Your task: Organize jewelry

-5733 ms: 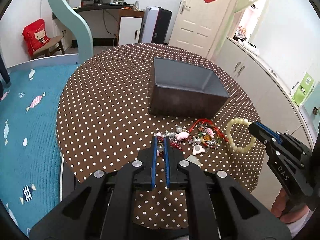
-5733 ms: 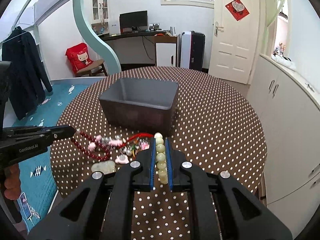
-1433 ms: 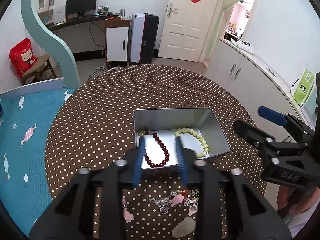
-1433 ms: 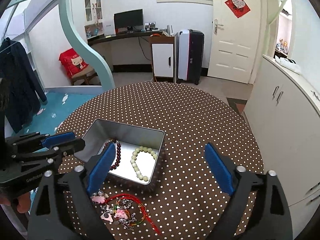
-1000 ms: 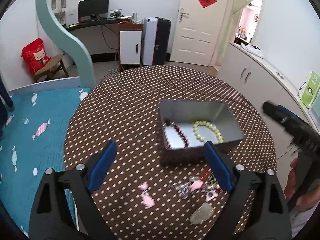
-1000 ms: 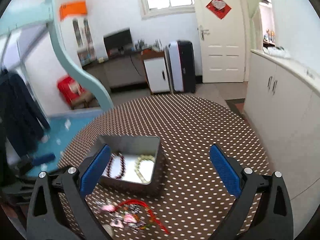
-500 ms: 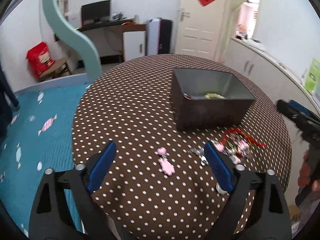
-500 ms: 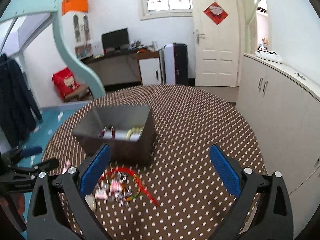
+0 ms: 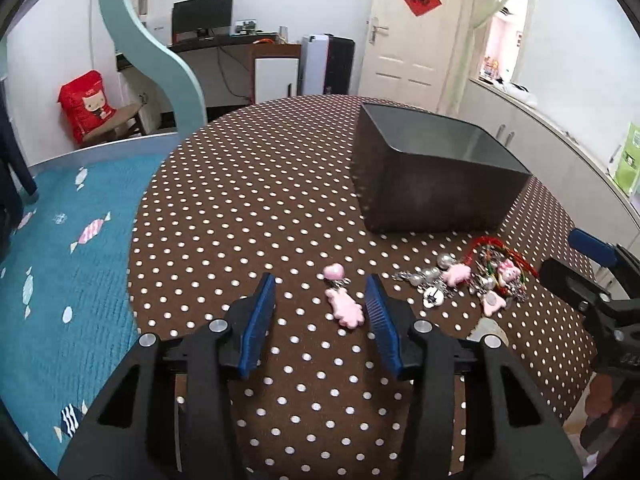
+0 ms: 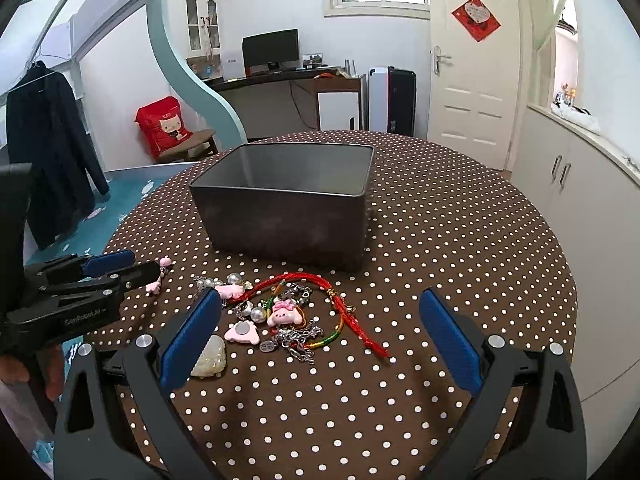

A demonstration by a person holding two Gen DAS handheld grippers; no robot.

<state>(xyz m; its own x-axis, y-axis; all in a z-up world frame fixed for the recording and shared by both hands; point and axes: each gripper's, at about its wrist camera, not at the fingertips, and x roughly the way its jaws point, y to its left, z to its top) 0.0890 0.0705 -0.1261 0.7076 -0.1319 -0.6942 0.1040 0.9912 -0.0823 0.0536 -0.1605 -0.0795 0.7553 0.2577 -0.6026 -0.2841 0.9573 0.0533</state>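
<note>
A dark metal box (image 9: 436, 176) stands on the dotted table; it also shows in the right wrist view (image 10: 286, 204). Its contents are hidden from here. A pink heart-and-bear charm (image 9: 342, 300) lies between the fingertips of my open left gripper (image 9: 320, 300), low over the table; the charm is partly hidden in the right wrist view (image 10: 158, 278). A tangle of charms, pearls and a red cord (image 10: 292, 312) lies in front of the box, also seen in the left wrist view (image 9: 476, 276). My right gripper (image 10: 320, 320) is wide open above that tangle, empty. A pale shell piece (image 10: 210, 356) lies by its left finger.
The round table (image 10: 460, 240) has a brown white-dotted cloth. Its front edge is close below both grippers. A blue bed (image 9: 60, 260) lies left of the table. White cabinets (image 10: 580, 200) stand to the right.
Both grippers have come down from above the box to the table's near side. The left gripper's jaws have narrowed around the pink charm. The right stays wide open.
</note>
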